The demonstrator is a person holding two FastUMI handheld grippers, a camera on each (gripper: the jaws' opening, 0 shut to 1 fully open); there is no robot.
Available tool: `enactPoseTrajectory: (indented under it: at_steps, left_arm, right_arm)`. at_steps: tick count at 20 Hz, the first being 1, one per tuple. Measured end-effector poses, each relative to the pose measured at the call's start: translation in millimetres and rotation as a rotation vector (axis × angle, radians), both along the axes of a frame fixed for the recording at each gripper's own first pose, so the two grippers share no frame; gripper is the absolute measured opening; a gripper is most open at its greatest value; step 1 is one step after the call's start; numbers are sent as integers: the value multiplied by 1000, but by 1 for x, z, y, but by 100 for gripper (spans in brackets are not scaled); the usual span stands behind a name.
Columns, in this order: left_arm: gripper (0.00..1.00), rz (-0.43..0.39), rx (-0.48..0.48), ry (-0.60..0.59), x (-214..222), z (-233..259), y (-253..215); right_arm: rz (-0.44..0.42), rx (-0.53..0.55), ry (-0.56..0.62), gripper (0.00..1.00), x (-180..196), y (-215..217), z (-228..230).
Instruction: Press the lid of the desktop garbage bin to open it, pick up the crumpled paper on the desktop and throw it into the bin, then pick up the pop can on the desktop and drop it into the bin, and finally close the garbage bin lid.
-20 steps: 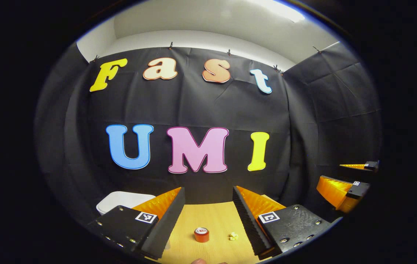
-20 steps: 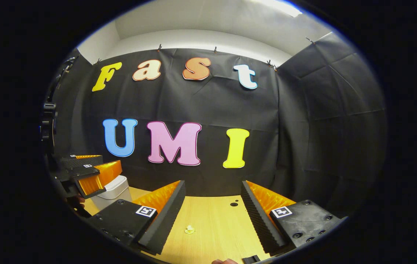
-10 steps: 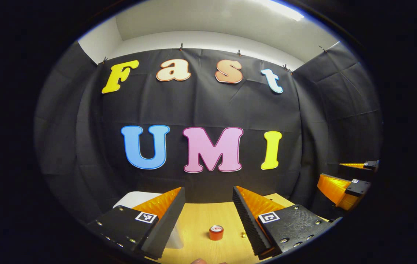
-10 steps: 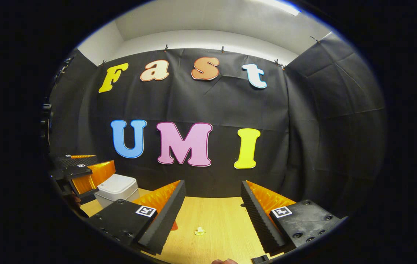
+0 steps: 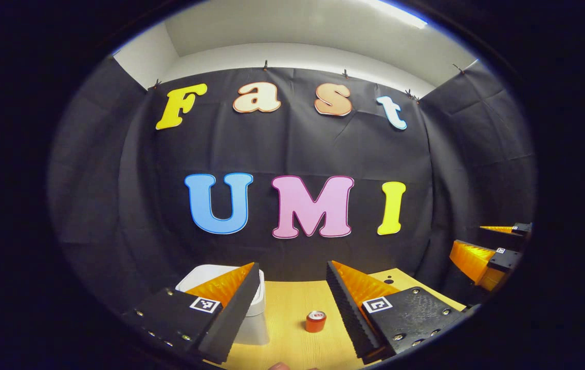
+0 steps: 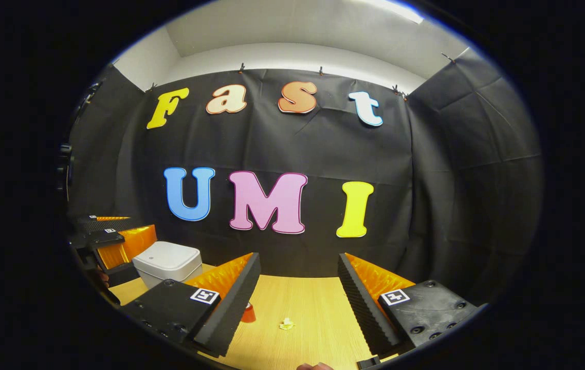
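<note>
Since a second ago both views have been swung leftward: in the left gripper view the garbage bin point(image 5: 251, 313) and the pop can point(image 5: 315, 321) have shifted right, and the crumpled paper seen there before has been hidden behind the right-hand finger. The left gripper point(image 5: 292, 308) is held above the wooden desktop point(image 5: 292, 349) with its jaws apart and nothing between them. The bin is white, boxy with rounded corners, its lid shut; it is partly covered by the left-hand finger. The can is red with a silver top, upright, just right of the bin. In the right gripper view the right gripper point(image 6: 297, 303) is likewise held with jaws apart and empty; the crumpled paper point(image 6: 287, 324), small and pale yellow, lies on the desktop between its fingers, the can's red edge just left of it.
</note>
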State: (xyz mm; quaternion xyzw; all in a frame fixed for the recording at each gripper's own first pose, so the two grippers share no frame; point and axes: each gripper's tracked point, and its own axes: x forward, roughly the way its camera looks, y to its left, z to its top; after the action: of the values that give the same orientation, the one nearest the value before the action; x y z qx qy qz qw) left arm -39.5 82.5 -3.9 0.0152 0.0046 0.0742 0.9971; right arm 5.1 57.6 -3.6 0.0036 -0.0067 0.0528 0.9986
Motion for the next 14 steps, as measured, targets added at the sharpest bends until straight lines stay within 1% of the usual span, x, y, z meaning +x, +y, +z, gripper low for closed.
enactPoseTrajectory:
  at_steps: [6,9,12,13,14]
  left_arm:
    - [86,41,-2,9,-2,-6,25]
    - [86,33,-15,9,-2,-7,29]
    - [86,46,-15,18,0,-10,38]
    - [88,44,-11,29,1,-12,38]
    - [86,47,0,36,1,-14,41]
  right_arm:
    - [18,-20,8,98,-2,10,-4]
    - [25,-20,3,98,-2,15,-2]
    - [30,-33,3,98,-1,19,-3]
    - [31,-37,4,98,-1,19,-5]
    - [32,-36,5,98,-1,19,-4]
